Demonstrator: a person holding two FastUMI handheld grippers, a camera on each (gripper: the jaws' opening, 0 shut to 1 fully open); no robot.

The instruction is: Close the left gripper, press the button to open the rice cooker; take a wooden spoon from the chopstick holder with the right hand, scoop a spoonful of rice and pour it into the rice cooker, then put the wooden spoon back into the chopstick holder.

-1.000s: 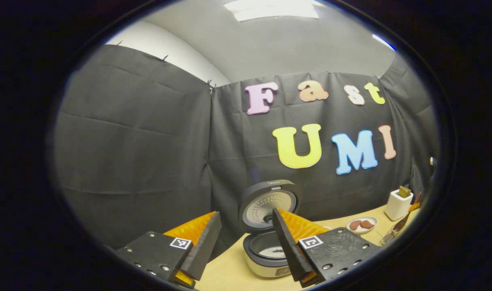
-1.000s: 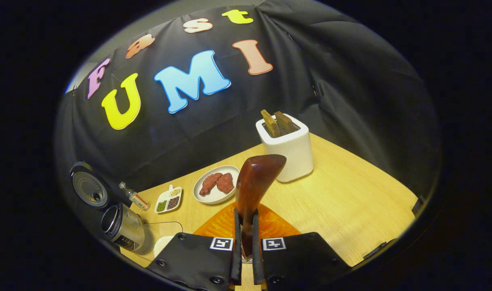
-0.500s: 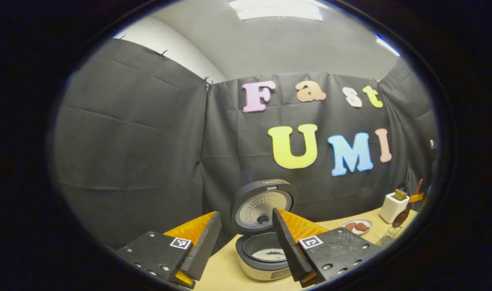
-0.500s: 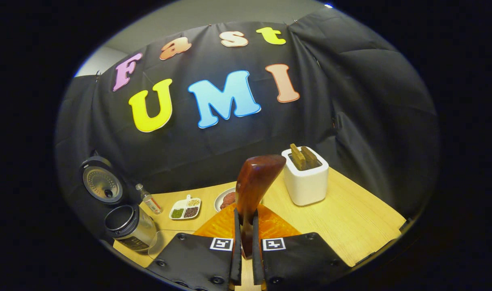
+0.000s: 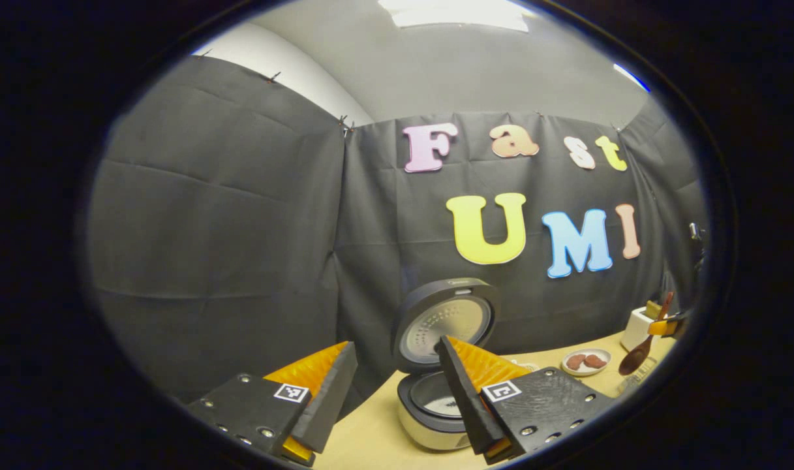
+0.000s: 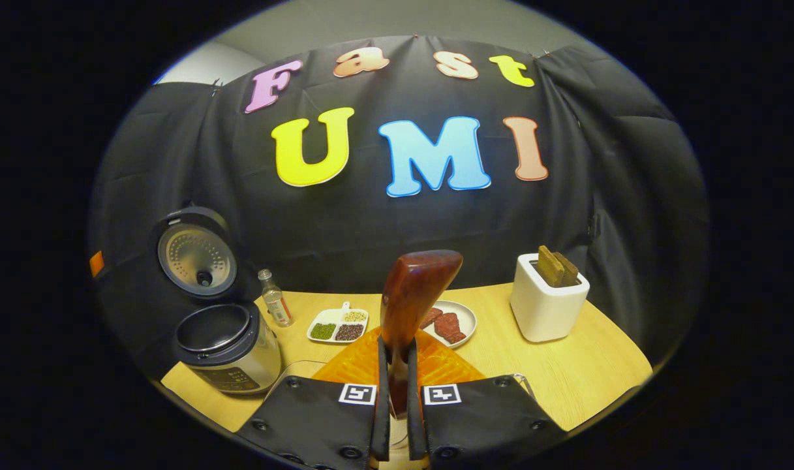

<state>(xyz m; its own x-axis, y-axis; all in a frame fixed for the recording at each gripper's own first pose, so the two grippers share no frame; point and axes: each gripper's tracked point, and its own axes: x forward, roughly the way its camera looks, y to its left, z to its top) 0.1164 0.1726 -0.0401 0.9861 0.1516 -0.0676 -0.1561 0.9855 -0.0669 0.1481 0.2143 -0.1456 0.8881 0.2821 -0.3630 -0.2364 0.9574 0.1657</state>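
Two tools | left tool [image 5: 397, 398] apart | right tool [image 6: 397, 398] clamping wooden spoon [image 6: 411, 297] | wooden table [image 6: 586, 372]

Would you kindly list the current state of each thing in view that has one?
rice cooker: lid up, pot exposed.
wooden spoon: clamped upright in the right gripper, out of the holder.
chopstick holder: upright on the table, two wooden utensils inside.
left gripper: jaws apart, holding nothing.
small bottle: upright, capped.
plate: carries two reddish pieces.
divided dish: compartments filled.
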